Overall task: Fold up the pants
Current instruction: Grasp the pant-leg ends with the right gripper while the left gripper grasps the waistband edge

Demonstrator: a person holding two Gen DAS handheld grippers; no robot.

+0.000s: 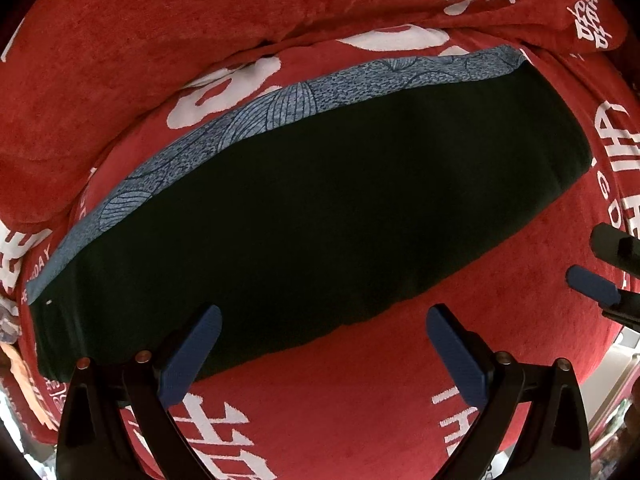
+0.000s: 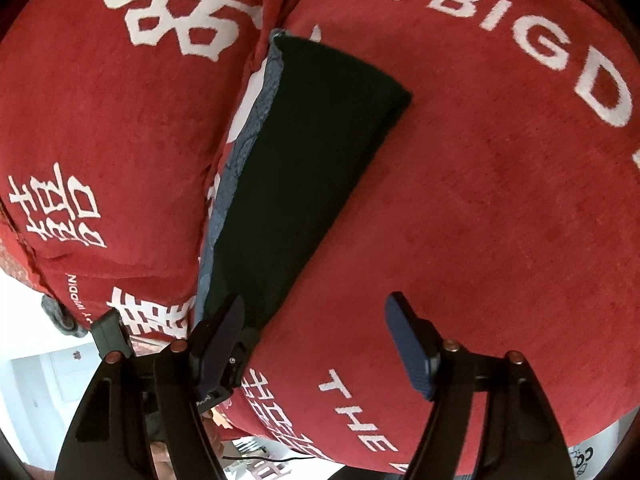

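Note:
Dark pants (image 1: 320, 208) lie folded into one long band on the red sofa seat (image 1: 360, 400). A blue-grey patterned strip (image 1: 224, 128) shows along their far edge. My left gripper (image 1: 328, 344) hangs straight above the band's near edge, open, with its left finger (image 1: 192, 356) over the cloth and its right one over bare seat. In the right wrist view the pants (image 2: 304, 168) run away up the seat. My right gripper (image 2: 318, 336) stands open just off their near end with only red seat between its pads. Its blue pad (image 1: 592, 284) shows at the right edge of the left wrist view.
The red back cushion (image 1: 160, 40) with white characters rises just behind the pants. The seat's front edge drops to a pale floor (image 2: 32, 360), where a grey caster (image 2: 60, 316) stands. A black part of the other gripper (image 2: 112, 332) sits low on the left.

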